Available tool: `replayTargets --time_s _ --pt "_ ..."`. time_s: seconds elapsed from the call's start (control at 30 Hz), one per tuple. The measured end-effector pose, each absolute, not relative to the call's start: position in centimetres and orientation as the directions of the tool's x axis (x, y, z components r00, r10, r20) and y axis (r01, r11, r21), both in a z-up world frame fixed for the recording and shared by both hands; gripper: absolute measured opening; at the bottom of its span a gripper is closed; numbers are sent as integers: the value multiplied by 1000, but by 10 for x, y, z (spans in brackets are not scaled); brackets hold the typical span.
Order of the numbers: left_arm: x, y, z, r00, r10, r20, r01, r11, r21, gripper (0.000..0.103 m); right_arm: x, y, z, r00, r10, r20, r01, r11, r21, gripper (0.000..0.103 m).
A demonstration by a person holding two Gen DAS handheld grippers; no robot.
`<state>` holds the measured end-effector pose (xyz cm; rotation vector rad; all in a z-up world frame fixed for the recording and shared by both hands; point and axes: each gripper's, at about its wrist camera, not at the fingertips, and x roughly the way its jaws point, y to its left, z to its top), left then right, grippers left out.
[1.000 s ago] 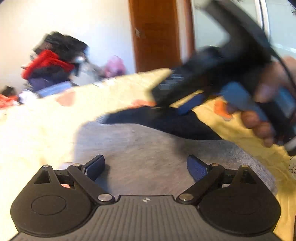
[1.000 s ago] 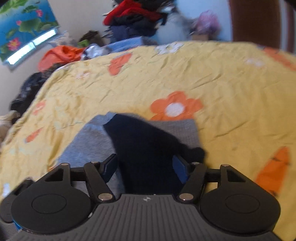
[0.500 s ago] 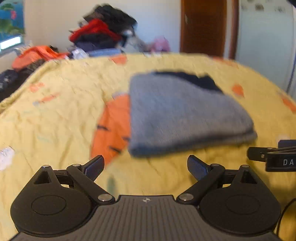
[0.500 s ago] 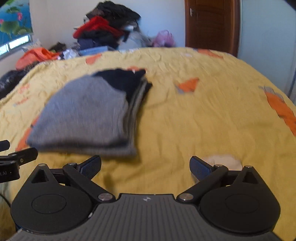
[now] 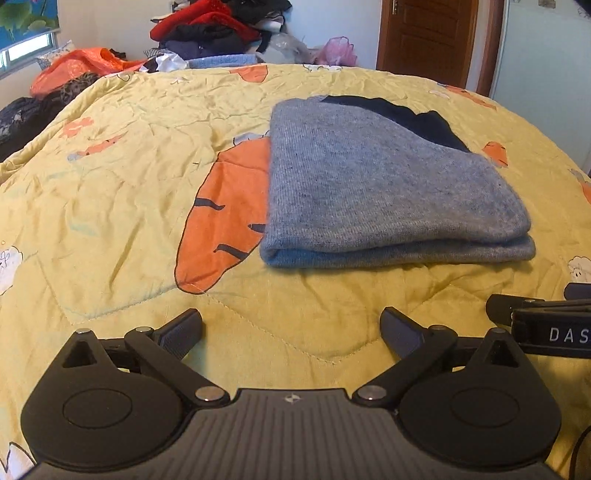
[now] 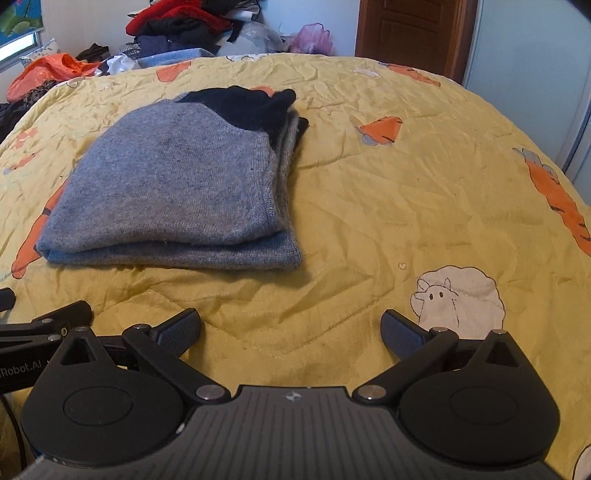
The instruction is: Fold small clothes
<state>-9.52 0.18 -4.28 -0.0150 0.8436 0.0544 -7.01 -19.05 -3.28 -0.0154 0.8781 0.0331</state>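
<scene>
A: Where is the garment?

B: The grey sweater (image 5: pixel 384 184) lies folded on the bed's yellow quilt (image 5: pixel 129 177), dark navy parts showing at its far end, one edge lapping a printed orange carrot (image 5: pixel 225 218).

A: And the grippers?

B: The left gripper (image 5: pixel 291 328) hangs near the fold, apart from it, jaws spread wide over bare quilt. The right gripper (image 6: pixel 291 328) likewise; its jaws have just been opening, the left's too, with nothing between either pair.

A: Anything else?

B: A printed sheep (image 6: pixel 458 299) lies beside the right jaws. Beyond the bed sits a heap of clothes (image 5: pixel 218 29), blurred enough that I can only guess at separate pieces.
</scene>
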Motion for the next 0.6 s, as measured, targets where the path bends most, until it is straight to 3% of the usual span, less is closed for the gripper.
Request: replayTargets --time_s 0.6 --pt "-83 1 -37 598 44 -800 -62 998 9 103 -70 -189 -31 619 20 -785 -30 1000 2 103"
